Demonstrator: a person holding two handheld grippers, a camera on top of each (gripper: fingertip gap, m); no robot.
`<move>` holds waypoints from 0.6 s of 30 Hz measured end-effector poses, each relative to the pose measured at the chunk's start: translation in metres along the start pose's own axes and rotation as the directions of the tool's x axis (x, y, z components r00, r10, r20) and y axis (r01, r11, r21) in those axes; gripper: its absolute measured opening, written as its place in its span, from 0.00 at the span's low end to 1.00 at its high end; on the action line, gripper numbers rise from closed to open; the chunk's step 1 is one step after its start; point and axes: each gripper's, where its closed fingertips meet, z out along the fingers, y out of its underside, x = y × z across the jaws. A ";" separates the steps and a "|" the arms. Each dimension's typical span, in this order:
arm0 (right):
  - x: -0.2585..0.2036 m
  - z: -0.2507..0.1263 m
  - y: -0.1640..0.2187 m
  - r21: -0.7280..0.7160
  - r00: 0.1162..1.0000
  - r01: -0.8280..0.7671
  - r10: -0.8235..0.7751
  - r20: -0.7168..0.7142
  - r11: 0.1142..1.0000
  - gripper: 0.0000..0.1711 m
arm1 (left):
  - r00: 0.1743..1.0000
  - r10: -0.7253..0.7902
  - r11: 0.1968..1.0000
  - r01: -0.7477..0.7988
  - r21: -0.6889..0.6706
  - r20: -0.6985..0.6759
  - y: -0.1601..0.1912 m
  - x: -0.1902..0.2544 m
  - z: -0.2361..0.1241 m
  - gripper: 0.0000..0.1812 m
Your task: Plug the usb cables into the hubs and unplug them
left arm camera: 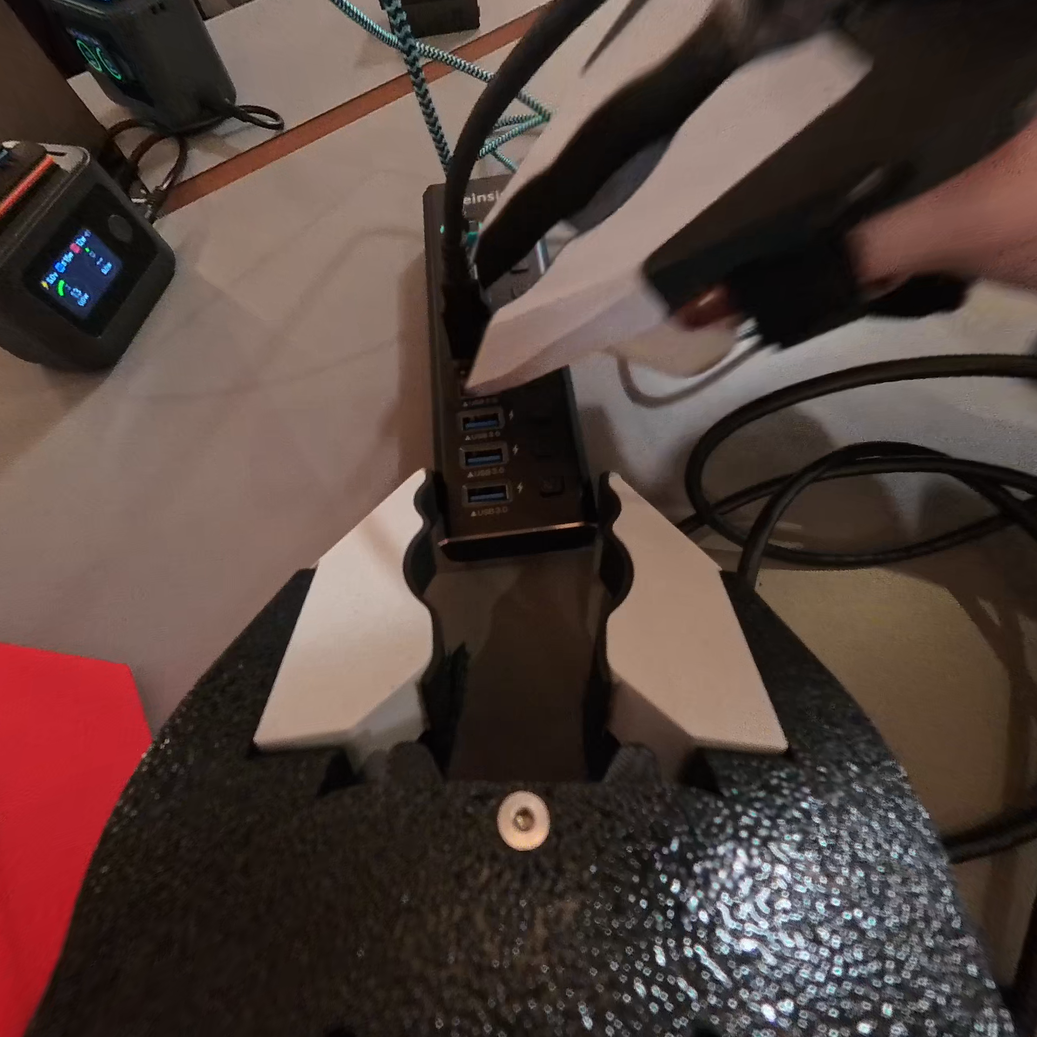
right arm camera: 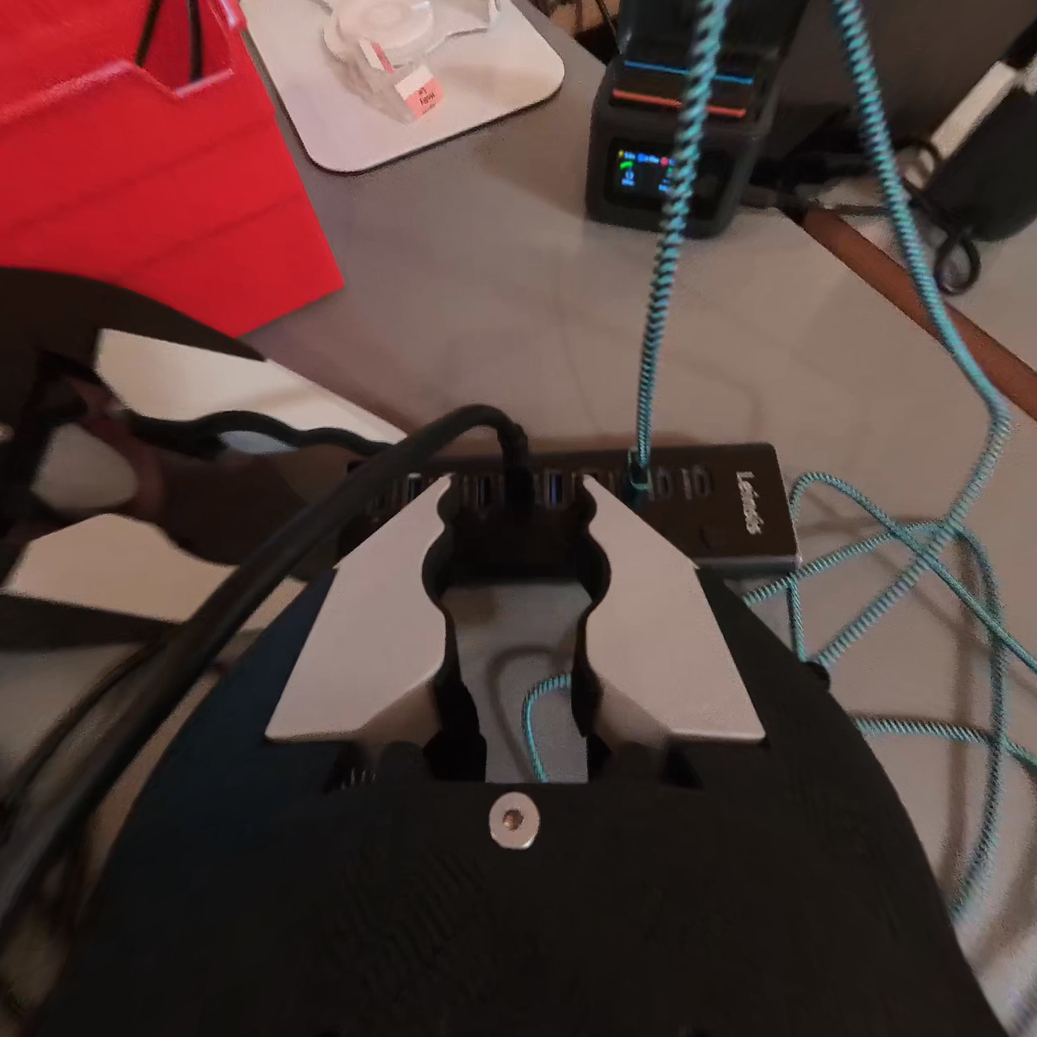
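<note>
Tabletop point(left arm camera: 252, 393) under me is pale grey with a brown strip point(left arm camera: 314, 129) crossing it at the far side. My left gripper point(left arm camera: 513, 505) is clamped on the near end of the black USB hub point(left arm camera: 505, 449), which lies flat on it. My right gripper point(right arm camera: 516, 499) has its fingers apart around the black cable point(right arm camera: 513, 449) plugged into the hub; I cannot tell if they touch it. A teal braided cable point(right arm camera: 651, 359) sits in a port further along. Two black screened boxes point(left arm camera: 78, 269) and a red box point(right arm camera: 140, 185) stand nearby.
</note>
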 end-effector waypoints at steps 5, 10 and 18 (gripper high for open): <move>0.016 -0.087 -0.015 0.015 0.994 -0.028 0.030 -0.103 0.999 0.26 | 1.000 0.007 1.000 -0.007 -0.009 -0.013 0.001 0.000 0.001 0.32; 0.000 -0.147 -0.056 0.097 0.963 0.248 -0.234 -0.133 0.964 0.28 | 0.956 0.283 0.959 -0.284 0.003 0.080 -0.006 0.005 -0.001 0.31; -0.028 -0.092 -0.043 -0.311 0.694 0.720 -0.622 0.363 0.621 0.29 | 0.477 0.804 0.546 -0.829 -0.123 0.354 -0.022 0.019 -0.007 0.30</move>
